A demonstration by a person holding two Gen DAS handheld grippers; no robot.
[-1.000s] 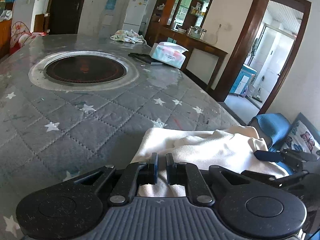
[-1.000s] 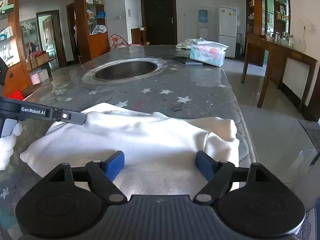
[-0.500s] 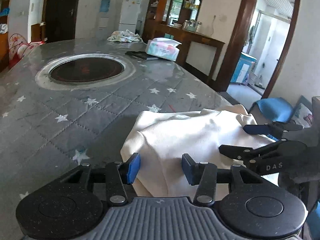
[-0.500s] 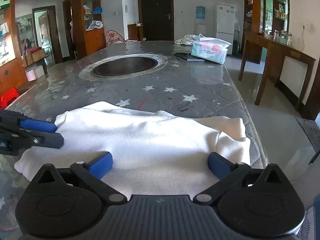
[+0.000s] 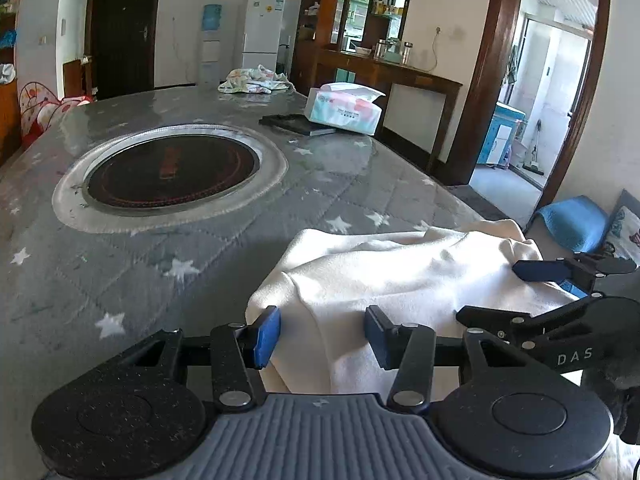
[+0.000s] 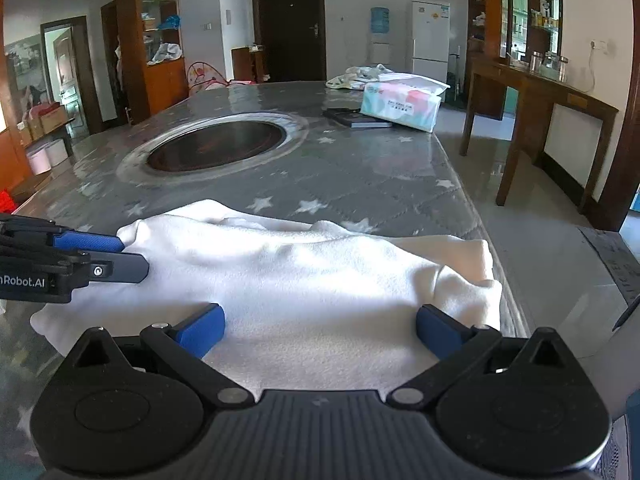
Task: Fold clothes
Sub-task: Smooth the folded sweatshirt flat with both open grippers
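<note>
A cream-white folded garment (image 5: pixel 404 276) lies at the near end of the grey star-patterned table (image 5: pixel 208 248); it also shows in the right wrist view (image 6: pixel 296 276). My left gripper (image 5: pixel 322 336) is open, its blue pads either side of the garment's near left edge, holding nothing. It appears from the side in the right wrist view (image 6: pixel 100 256), at the garment's left end. My right gripper (image 6: pixel 320 330) is wide open over the garment's near edge, empty. It shows at the right of the left wrist view (image 5: pixel 520 292).
A round black cooktop (image 5: pixel 172 168) is set into the table's middle. A tissue pack (image 5: pixel 344 108), a dark flat book (image 5: pixel 296 124) and a crumpled cloth (image 5: pixel 256 80) sit at the far end. The table's right edge (image 6: pixel 476 216) drops to the floor; a wooden side table (image 6: pixel 536 100) stands beyond.
My left gripper was shut on the garment's edge a second ago; it has opened and let go. My right gripper stayed open and spread a little wider. The garment now rests on the table.
</note>
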